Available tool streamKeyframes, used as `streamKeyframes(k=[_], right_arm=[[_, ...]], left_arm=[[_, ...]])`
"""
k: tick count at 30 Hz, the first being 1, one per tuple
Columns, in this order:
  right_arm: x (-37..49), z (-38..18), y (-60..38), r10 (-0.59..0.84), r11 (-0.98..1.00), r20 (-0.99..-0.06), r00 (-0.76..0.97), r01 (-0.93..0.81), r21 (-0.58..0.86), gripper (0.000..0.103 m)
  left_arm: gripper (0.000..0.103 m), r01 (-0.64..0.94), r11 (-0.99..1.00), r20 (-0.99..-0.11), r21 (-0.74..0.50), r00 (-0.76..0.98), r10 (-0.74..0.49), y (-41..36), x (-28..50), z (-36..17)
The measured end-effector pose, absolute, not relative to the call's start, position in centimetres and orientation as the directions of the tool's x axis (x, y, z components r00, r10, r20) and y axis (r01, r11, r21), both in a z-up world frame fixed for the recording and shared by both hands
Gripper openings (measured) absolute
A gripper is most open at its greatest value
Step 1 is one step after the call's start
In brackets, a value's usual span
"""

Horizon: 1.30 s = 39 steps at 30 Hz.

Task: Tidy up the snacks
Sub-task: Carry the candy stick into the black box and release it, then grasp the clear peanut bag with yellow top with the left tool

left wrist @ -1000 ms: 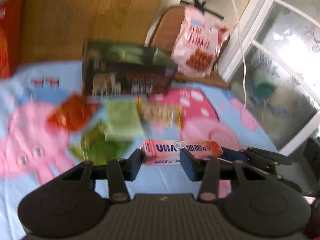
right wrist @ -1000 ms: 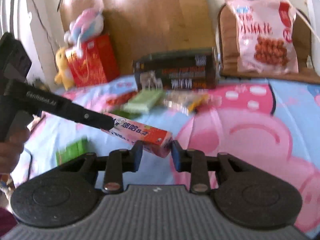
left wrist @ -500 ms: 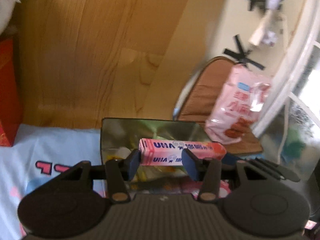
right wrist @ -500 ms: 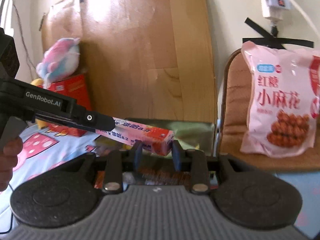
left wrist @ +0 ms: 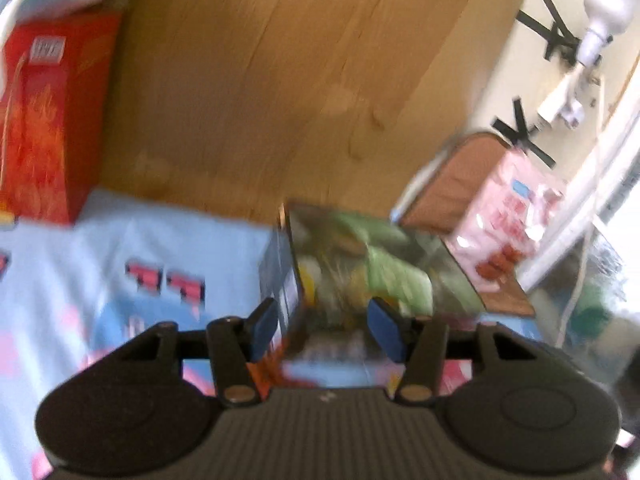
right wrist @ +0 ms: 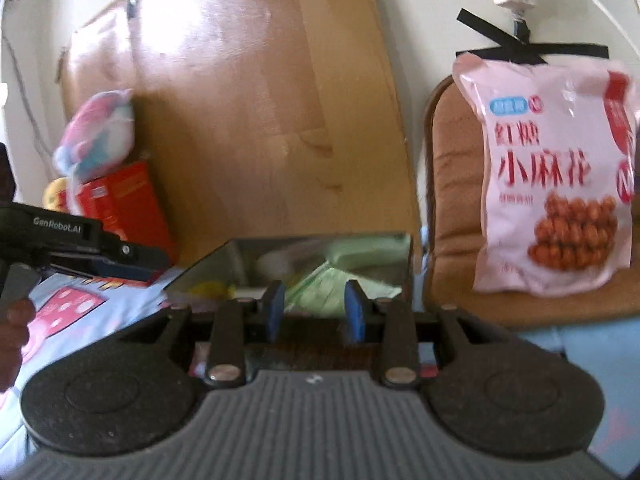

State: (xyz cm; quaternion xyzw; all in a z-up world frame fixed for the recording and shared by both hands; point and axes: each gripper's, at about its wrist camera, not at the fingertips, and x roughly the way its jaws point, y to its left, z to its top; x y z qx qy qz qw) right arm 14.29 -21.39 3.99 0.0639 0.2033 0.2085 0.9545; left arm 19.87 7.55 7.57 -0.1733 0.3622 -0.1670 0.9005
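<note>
Sitting on the blue bedsheet (left wrist: 168, 232), the foil-lined snack box (right wrist: 320, 252) lay straight ahead of both grippers, long axis running L–R in the right view. R gripper (right wrist: 315, 312) was nearer, pads apart w/ nothing between, level at the box's front. L gripper (left wrist: 326, 330) was also apart and empty, angled in from the left.
</note>
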Motion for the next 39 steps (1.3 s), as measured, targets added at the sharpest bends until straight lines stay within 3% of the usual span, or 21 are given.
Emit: streamKeyframes(k=[7, 14, 23, 29, 33, 36, 38, 39], right_arm=[[14.9, 0.4, -21.5, 0.452, 0.891, -0.556, 0.697, -0.327, 0.314, 0.043], [13.4, 0.1, -21.7, 0.505, 0.857, -0.627, 0.593, -0.431, 0.283, 0.044], [2.8, -0.2, -25.2, 0.544, 0.826, -0.593, 0.593, -0.504, 0.253, 0.046], [-4.4, -0.1, -27.7, 0.475, 0.872, -0.501, 0.724, -0.464, 0.156, 0.077], [-6.0, -1.3, -27.1, 0.441, 0.886, -0.533, 0.722, -0.446, 0.129, 0.078], [-6.0, -1.9, -25.4, 0.416, 0.893, -0.530, 0.739, -0.441, 0.086, 0.079], [-5.7, -1.7, -25.0, 0.412, 0.898, -0.525, 0.745, -0.431, 0.093, 0.074], [-5.5, -1.7, -24.9, 0.404, 0.903, -0.525, 0.749, -0.419, 0.097, 0.070]], left_arm=[[0.051, 0.230, 0.863, -0.653, -0.450, 0.575, -0.494, 3.9, 16.6, 4.7], [0.054, 0.280, 0.858, -0.668, -0.431, 0.540, -0.512, 1.6, 13.8, 4.5], [0.055, 0.393, 0.822, -0.691, -0.411, 0.453, -0.563, -3.4, 11.4, 4.1], [0.062, 0.506, 0.782, -0.717, -0.363, 0.385, -0.582, -7.7, 9.4, 3.0], [0.064, 0.536, 0.779, -0.735, -0.327, 0.374, -0.566, -9.3, 8.9, 2.2], [0.059, 0.535, 0.787, -0.749, -0.306, 0.375, -0.546, -9.6, 8.2, 1.6], [0.045, 0.538, 0.782, -0.760, -0.314, 0.351, -0.547, -9.7, 7.6, 1.8], [0.044, 0.539, 0.774, -0.762, -0.332, 0.330, -0.557, -9.5, 7.3, 1.8]])
